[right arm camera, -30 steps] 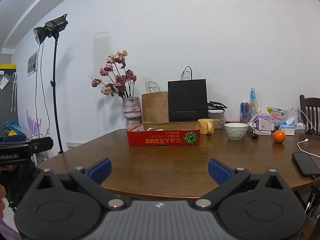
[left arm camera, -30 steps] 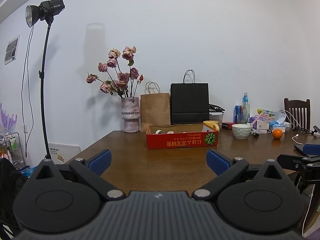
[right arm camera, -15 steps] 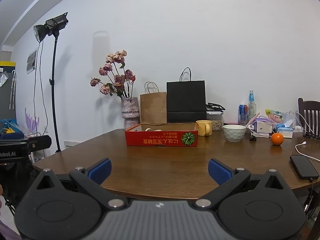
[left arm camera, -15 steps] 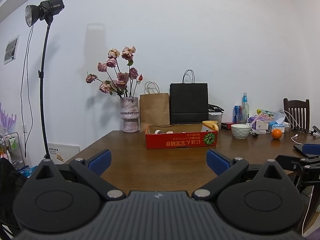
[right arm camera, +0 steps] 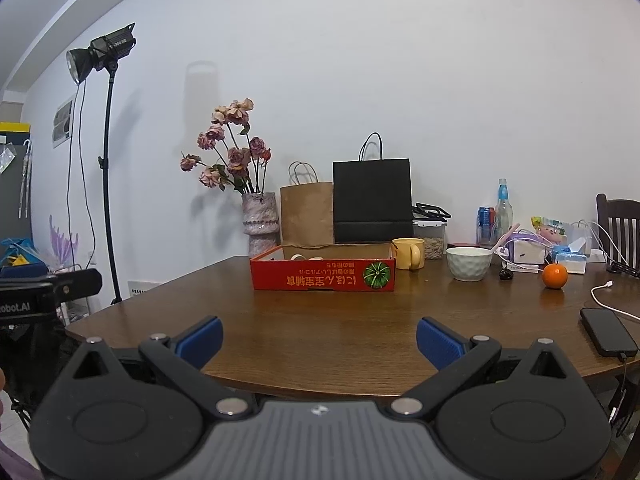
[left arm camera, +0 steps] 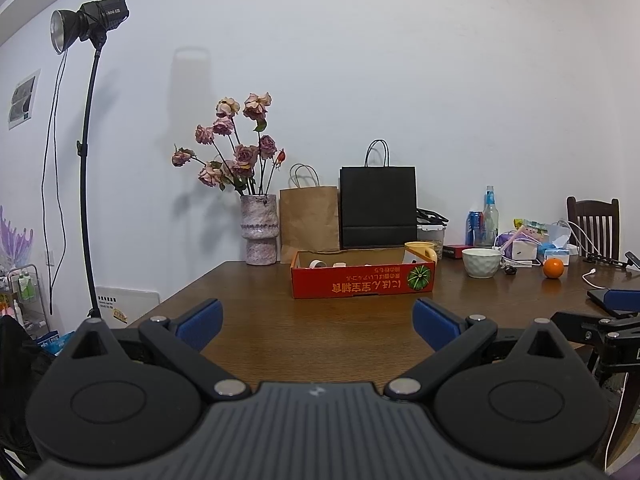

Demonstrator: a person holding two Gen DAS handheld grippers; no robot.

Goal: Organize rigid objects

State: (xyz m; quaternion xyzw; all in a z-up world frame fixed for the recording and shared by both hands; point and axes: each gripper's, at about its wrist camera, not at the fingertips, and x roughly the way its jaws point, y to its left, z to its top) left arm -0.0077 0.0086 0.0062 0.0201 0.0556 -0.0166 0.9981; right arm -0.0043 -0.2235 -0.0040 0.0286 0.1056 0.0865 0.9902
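Observation:
A red cardboard box (left arm camera: 362, 283) (right arm camera: 323, 275) stands mid-table with small white items inside. To its right are a yellow mug (left arm camera: 420, 250) (right arm camera: 408, 253), a white bowl (left arm camera: 481, 263) (right arm camera: 468, 263) and an orange (left arm camera: 553, 268) (right arm camera: 554, 275). My left gripper (left arm camera: 318, 322) is open and empty at the table's near edge. My right gripper (right arm camera: 319, 338) is open and empty, also at the near edge, well short of the box.
A wooden table (left arm camera: 320, 332) carries a vase of dried roses (left arm camera: 260, 234), brown (left arm camera: 309, 220) and black (left arm camera: 378, 208) paper bags, bottles and clutter at the back right. A phone (right arm camera: 608, 331) on a cable lies at the right edge. A light stand (left arm camera: 86, 160) is on the left, a chair (right arm camera: 618, 224) on the right.
Both views have shifted only slightly; the scene has drifted a little left and down in the right wrist view. Both grippers stay open and empty.

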